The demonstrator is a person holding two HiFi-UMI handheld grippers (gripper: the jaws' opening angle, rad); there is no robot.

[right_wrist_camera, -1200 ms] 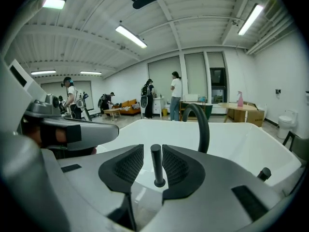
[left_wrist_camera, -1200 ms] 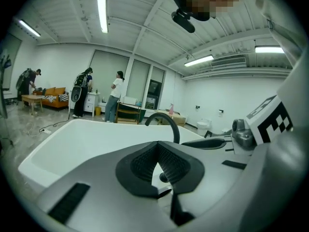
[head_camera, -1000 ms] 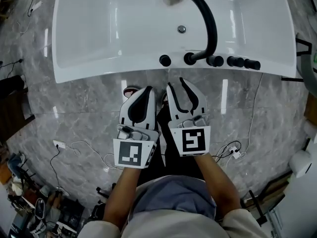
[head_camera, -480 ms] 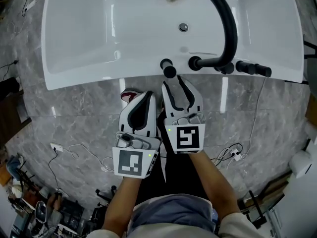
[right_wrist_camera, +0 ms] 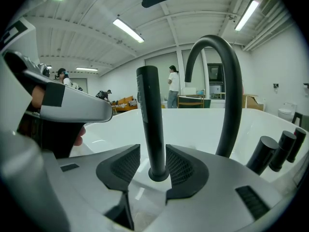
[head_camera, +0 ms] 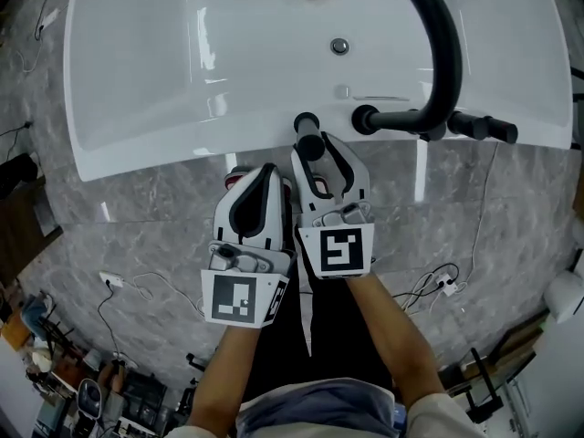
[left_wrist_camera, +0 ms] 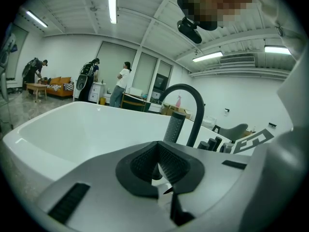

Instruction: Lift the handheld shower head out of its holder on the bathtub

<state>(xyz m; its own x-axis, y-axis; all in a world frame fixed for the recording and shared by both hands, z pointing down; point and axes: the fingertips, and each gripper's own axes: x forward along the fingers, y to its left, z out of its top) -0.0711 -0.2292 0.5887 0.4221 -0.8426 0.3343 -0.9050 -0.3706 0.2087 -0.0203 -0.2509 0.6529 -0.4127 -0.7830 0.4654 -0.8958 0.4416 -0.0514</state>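
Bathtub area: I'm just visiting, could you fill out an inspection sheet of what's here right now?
Surface: white bathtub on a grey marble floor.
Job's things: black shower head upright in its holder on the rim.
Clutter: gear at the floor's edge.
Grippers: right gripper jaws have just been opening, shower head between them, ungripped; left gripper shut, empty.
Cables: white cables across the floor.
Surroundings: open room, people far behind.

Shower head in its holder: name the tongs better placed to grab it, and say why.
Right. The right tongs have just been opening and the shower head stands upright between their pads, not yet gripped. The left tongs are shut, empty, off to its side.
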